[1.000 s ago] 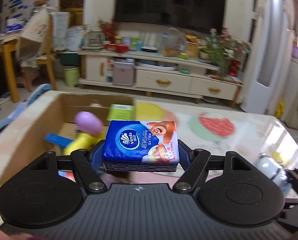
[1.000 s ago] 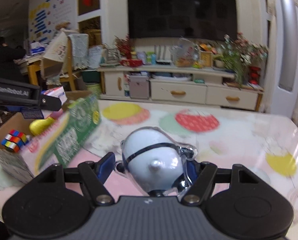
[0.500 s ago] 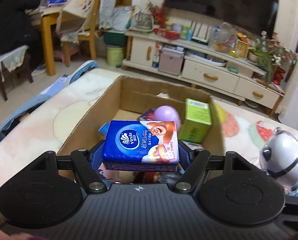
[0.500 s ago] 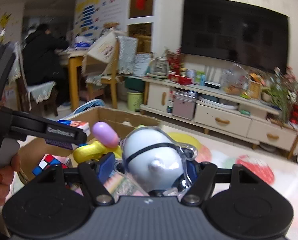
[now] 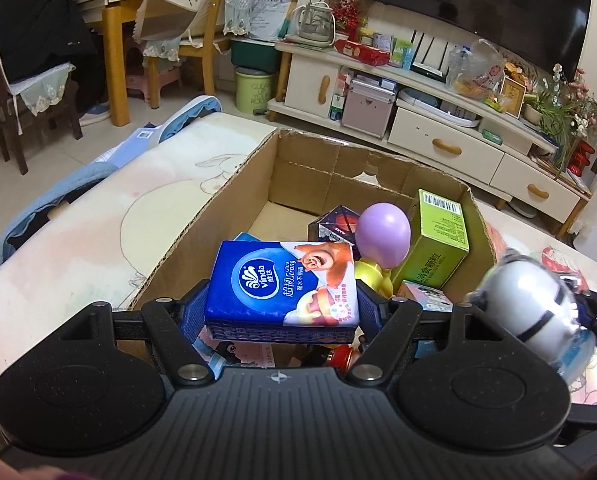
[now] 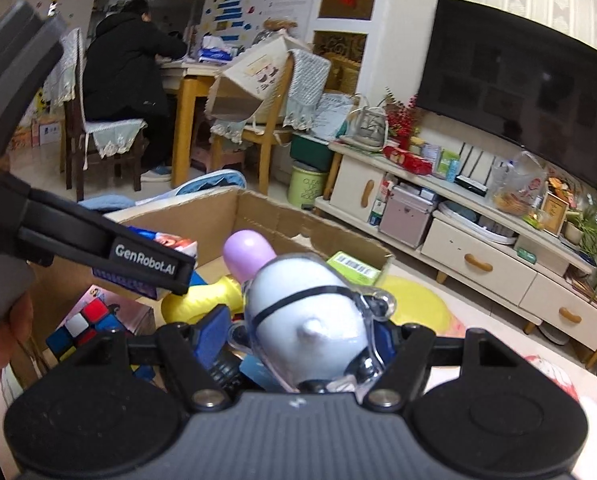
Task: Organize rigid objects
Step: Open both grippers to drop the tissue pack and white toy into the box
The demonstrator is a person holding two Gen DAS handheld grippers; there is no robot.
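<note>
My left gripper (image 5: 282, 314) is shut on a blue tissue pack (image 5: 282, 284) and holds it over the near end of an open cardboard box (image 5: 202, 216). In the box lie a purple egg-shaped toy (image 5: 383, 234), a yellow toy (image 5: 372, 276), a green carton (image 5: 438, 236) and a small dark box (image 5: 332, 226). My right gripper (image 6: 302, 336) is shut on a white round toy in clear packaging (image 6: 306, 312), over the box's right side. That toy (image 5: 526, 312) also shows at the right of the left wrist view. A colour cube (image 6: 80, 330) lies in the box under the left gripper's finger (image 6: 146, 264).
The box stands on a pale table with a printed cover (image 5: 78, 248); blue cloth (image 5: 98, 168) hangs off its far left edge. A person in black (image 6: 126, 68) sits at a wooden table beyond. A TV cabinet (image 5: 438, 136) lines the back wall.
Both grippers have swung left with their loads. The tissue pack now hangs over the box's inside, and the white toy has come from over the open table to the box's right side.
</note>
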